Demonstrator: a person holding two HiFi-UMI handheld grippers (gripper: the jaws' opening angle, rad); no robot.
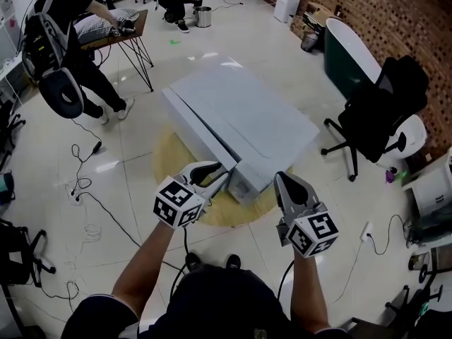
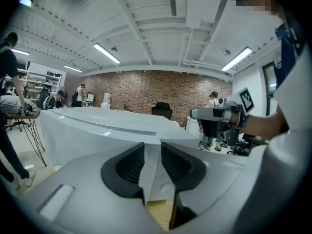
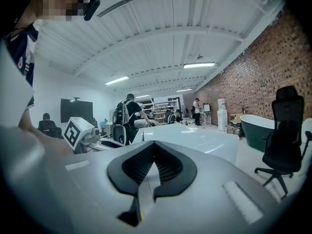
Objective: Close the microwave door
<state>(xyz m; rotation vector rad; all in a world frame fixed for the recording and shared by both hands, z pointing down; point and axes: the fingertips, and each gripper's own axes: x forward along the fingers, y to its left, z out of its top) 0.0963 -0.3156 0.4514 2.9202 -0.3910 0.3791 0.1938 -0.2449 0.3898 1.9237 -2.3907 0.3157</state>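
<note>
The microwave (image 1: 247,115) sits on a round yellow worktop (image 1: 166,162), with the microwave door (image 1: 192,129) along its left face in the head view. The left gripper (image 1: 215,175) is at the door's near corner. Only the left gripper view shows the grip: the fingers (image 2: 129,167) are closed on the door's white edge, which fills the gap between them. The right gripper (image 1: 288,183) hangs just beside the near right corner. Its own view shows the fingers (image 3: 170,167) brought together with nothing between them. Each marker cube (image 1: 179,202) carries black-and-white square patterns.
</note>
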